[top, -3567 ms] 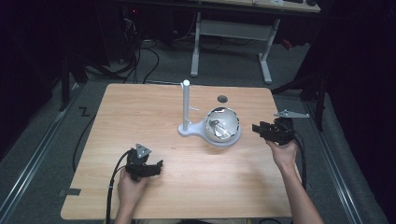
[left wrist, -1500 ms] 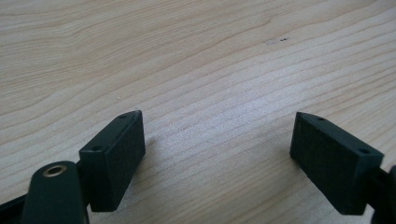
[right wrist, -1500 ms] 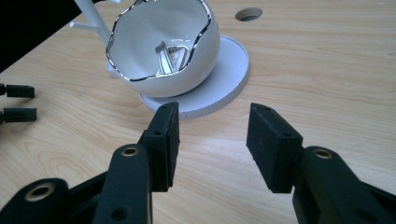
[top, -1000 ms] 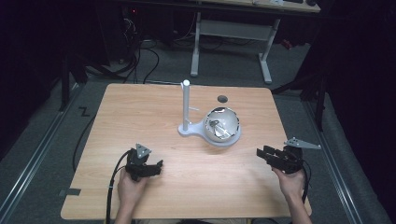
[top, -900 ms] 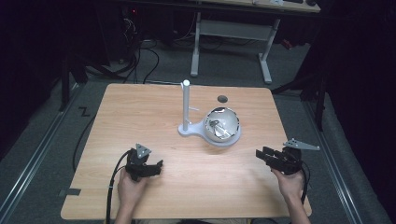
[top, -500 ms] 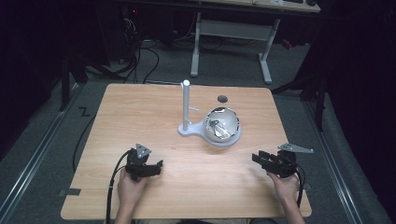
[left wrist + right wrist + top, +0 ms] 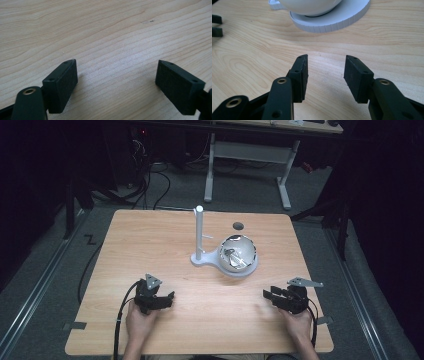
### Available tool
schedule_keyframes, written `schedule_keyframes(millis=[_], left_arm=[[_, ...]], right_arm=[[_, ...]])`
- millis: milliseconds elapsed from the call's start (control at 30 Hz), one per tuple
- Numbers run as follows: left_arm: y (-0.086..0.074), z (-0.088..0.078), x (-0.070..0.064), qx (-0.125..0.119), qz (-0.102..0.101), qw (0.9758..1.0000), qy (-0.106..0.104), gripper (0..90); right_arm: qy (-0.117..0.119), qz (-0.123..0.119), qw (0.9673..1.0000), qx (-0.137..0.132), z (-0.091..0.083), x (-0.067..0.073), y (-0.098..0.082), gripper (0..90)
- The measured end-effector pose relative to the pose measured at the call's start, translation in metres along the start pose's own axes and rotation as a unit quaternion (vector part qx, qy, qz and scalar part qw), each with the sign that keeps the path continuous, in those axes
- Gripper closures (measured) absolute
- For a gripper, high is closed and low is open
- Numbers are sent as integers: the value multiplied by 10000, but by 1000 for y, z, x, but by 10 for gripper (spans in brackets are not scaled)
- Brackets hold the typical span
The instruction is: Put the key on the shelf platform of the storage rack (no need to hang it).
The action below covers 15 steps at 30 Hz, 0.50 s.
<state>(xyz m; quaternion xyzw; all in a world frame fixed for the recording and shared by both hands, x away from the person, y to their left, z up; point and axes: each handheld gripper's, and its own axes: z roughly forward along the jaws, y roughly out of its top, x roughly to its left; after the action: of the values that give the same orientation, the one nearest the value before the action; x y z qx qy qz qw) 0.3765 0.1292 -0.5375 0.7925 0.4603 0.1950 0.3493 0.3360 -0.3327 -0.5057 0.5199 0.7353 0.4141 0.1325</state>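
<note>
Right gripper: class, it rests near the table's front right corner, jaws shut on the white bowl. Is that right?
Not quite. The right gripper is near the front right corner, but its jaws stand open with only bare table between them. The white bowl sits apart on its stand, as the right gripper view shows.

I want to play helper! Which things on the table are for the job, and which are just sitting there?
For the job:
- white stand with a post
- white ball on its base
- left gripper, open
- right gripper, open

Just there:
- dark round spot on the table
- desk frame behind the table
- floor cables
</note>
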Motion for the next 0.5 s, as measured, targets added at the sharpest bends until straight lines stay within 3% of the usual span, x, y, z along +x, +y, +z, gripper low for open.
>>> schedule_keyframes(millis=[500], left_arm=[[0, 0, 0, 1, 0, 10000, -1, 184]], right_arm=[[-304, -230, 9992, 147, 16, 7, -13, 504]])
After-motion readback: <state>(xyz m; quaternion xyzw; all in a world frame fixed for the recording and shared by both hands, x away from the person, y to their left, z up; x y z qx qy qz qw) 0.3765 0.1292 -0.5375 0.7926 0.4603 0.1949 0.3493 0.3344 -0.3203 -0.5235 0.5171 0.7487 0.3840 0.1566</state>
